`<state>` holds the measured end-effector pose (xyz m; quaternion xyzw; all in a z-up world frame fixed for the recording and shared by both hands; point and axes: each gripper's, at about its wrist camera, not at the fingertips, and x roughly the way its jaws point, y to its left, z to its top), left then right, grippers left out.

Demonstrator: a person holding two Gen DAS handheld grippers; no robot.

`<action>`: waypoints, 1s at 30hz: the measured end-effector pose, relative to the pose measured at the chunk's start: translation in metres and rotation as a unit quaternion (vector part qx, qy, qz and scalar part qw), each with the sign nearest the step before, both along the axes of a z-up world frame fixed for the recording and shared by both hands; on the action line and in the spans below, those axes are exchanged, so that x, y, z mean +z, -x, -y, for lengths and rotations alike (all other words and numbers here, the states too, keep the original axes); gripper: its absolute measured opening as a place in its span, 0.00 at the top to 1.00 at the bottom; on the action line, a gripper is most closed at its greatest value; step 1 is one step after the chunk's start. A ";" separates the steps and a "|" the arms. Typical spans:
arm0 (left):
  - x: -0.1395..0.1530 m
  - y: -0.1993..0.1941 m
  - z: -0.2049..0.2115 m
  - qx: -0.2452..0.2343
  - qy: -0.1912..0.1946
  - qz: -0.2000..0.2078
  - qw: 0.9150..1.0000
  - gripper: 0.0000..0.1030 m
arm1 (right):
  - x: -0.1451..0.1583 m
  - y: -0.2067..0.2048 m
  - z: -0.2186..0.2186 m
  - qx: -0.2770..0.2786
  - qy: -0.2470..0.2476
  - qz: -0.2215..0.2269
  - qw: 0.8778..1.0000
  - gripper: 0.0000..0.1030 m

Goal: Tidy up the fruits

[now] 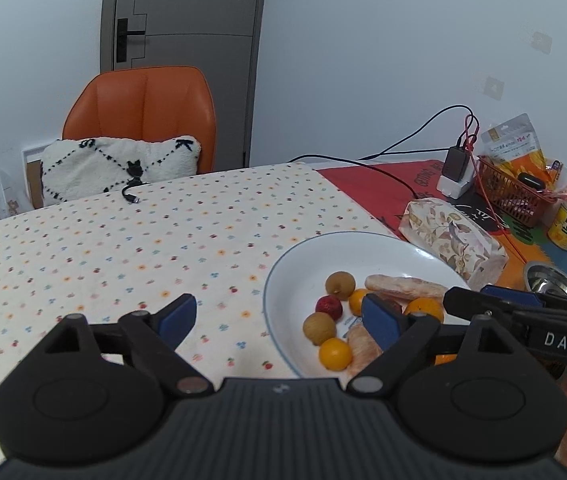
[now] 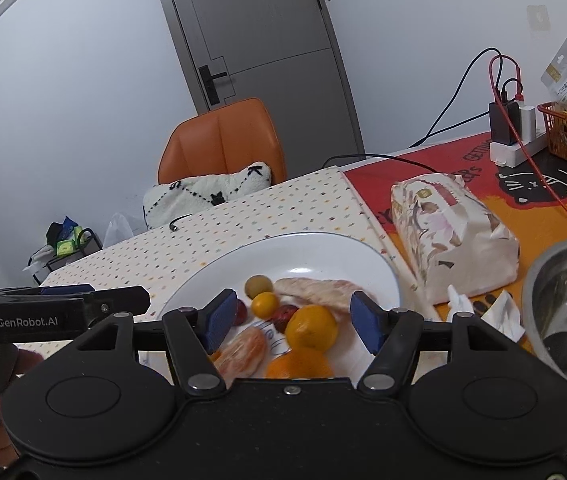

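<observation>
Left wrist view: left gripper (image 1: 279, 316) has jaws spread wide, nothing between them, hovering over the tabletop (image 1: 123, 248) at the near-left rim of the white plate (image 1: 279, 276). Right pad overlaps the plate in view; left pad sits over the dotted cloth. Plate holds the fruit: two brown longans (image 1: 340, 284), one red berry-like fruit (image 1: 329, 307), small yellow kumquats (image 1: 335, 354), peeled citrus segments (image 1: 405, 287), an orange (image 1: 423, 309). Right gripper's body comes in from the right edge, over the plate's near side. Tissue pack (image 1: 453, 236) just beyond the plate, steel bowl (image 1: 551, 284) to its right, red basket (image 1: 517, 192) of snacks further back.

Right wrist view: right gripper (image 2: 293, 322) also has jaws spread, empty, lined up straight over the plate (image 2: 363, 256). An orange (image 2: 311, 327) sits between the pads in view, but I can't tell height above it or any contact. Second orange (image 2: 299, 365) just below it, peeled segment (image 2: 243, 350) to the left, kumquat (image 2: 264, 305) and longan (image 2: 258, 286) behind. Steel bowl (image 2: 555, 280) close on the right, apart from the plate.

Judgement: early pick step, no fruit grasped yet, all still on the plate. Likely next: right gripper drops onto the orange and closes across its middle. Round fruit can roll out; neighbours are touching, so pads need clearance. Destination unclear; the steel bowl is a plausible guess.
</observation>
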<state>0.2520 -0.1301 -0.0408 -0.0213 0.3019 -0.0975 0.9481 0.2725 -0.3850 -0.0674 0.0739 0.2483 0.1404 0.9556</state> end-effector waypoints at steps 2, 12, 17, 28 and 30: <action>0.000 0.001 -0.003 0.000 0.002 -0.007 1.000 0.11 | 0.001 0.004 -0.003 0.001 0.000 0.000 1.000 0.33; 0.013 0.023 -0.037 0.045 0.009 -0.009 0.999 0.11 | 0.012 0.027 -0.017 0.012 -0.007 0.010 1.000 0.16; 0.021 0.037 -0.057 0.056 0.032 -0.008 0.998 0.11 | 0.016 0.037 -0.025 0.021 -0.014 0.015 1.000 0.13; 0.032 0.071 -0.087 0.083 0.047 0.000 0.995 0.11 | 0.030 0.063 -0.032 0.024 -0.021 0.031 0.999 0.12; 0.035 0.079 -0.091 0.083 0.049 0.005 0.995 0.11 | 0.034 0.069 -0.032 0.027 -0.022 0.037 0.999 0.11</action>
